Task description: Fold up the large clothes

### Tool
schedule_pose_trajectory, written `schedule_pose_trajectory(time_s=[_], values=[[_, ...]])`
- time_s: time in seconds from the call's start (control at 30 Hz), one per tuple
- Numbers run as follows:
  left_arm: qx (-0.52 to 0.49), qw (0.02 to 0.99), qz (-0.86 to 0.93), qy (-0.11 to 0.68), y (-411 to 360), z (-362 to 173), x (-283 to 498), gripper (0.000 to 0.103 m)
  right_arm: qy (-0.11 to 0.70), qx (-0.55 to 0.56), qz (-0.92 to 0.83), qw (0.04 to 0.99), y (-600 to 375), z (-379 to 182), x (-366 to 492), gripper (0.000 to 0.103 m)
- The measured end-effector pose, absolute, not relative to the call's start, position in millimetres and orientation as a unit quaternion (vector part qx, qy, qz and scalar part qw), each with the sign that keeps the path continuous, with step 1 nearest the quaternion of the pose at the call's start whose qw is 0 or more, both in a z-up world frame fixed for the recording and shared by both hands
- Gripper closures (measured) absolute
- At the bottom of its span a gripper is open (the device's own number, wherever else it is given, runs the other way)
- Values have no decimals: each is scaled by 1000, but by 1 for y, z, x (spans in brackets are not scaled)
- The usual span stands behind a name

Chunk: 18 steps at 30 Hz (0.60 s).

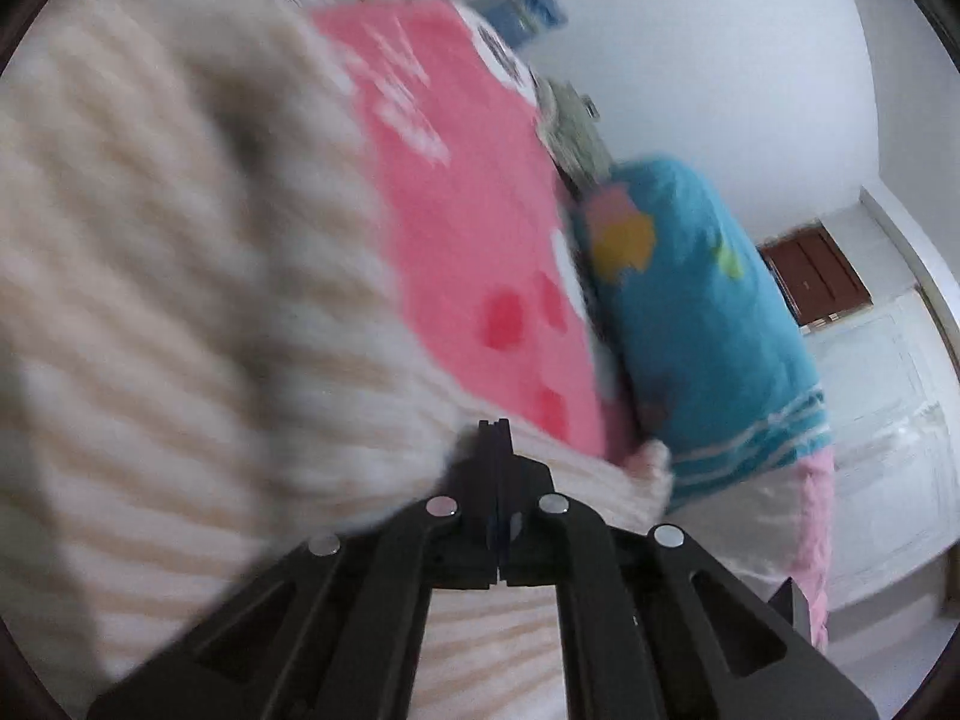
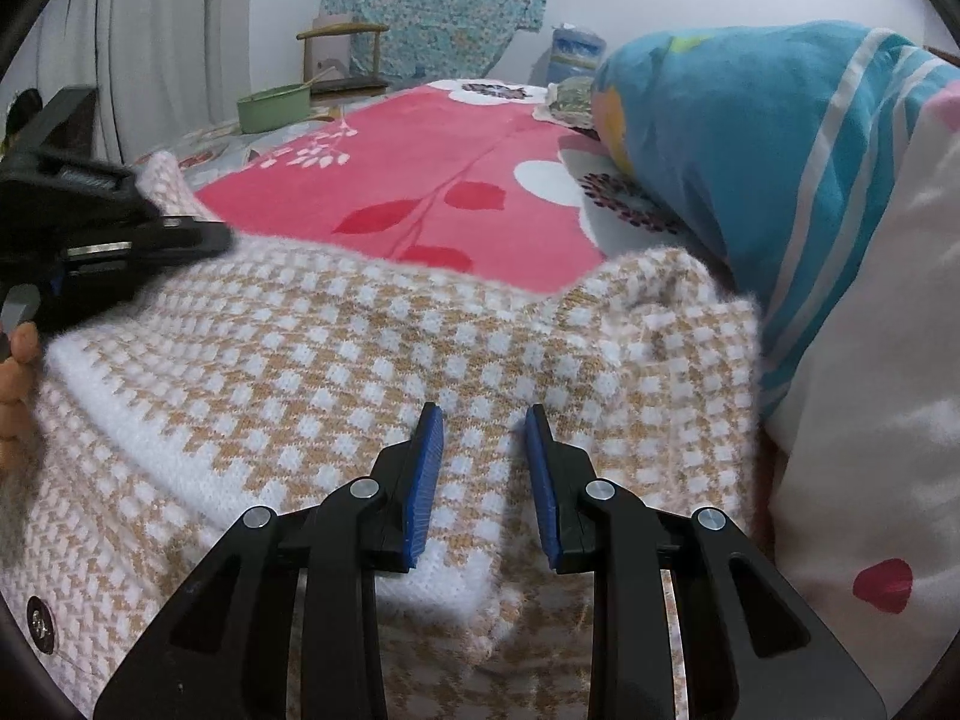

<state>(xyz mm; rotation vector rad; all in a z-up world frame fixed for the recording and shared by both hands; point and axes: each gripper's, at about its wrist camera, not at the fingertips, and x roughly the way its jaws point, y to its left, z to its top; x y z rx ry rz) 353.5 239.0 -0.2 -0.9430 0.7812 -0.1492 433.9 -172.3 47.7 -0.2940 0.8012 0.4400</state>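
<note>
While the checked sweater (image 2: 384,360) is lying spread over the pink blanket (image 2: 420,168) on the bed, we are holding our left gripper (image 2: 180,240) at its far left edge, jaws clenched together; whether any knit is caught between them we cannot tell. Toward the middle, our right gripper (image 2: 485,420) is hovering over the sweater with its blue pads (image 2: 426,468) standing apart, gripping nothing. On the right, the sweater's edge is pressing against a blue pillow (image 2: 750,150), while pink blanket is lying bare beyond.
</note>
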Motion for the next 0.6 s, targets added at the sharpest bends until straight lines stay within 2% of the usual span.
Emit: schedule_pose_trajectory(time_s=[0.1, 0.2, 0.27, 0.33, 0.43, 0.53, 0.6], values=[[-441, 825, -11, 352, 278, 1, 333, 99, 382, -144, 211, 888, -172, 49, 431, 78], [-391, 841, 16, 375, 272, 14, 333, 99, 383, -149, 208, 888, -171, 49, 432, 78], [-346, 859, 66, 373, 251, 36, 336, 101, 383, -147, 210, 887, -172, 48, 432, 78], [-291, 894, 77, 331, 226, 63, 334, 101, 385, -144, 210, 887, -172, 48, 433, 78], [-198, 926, 25, 319, 176, 91, 349, 101, 384, -147, 211, 887, -173, 48, 434, 78], [-172, 920, -25, 351, 144, 87, 365, 101, 385, -147, 211, 886, -173, 48, 433, 78], [-154, 910, -25, 384, 131, 66, 371, 101, 383, -152, 208, 887, -172, 48, 433, 78]])
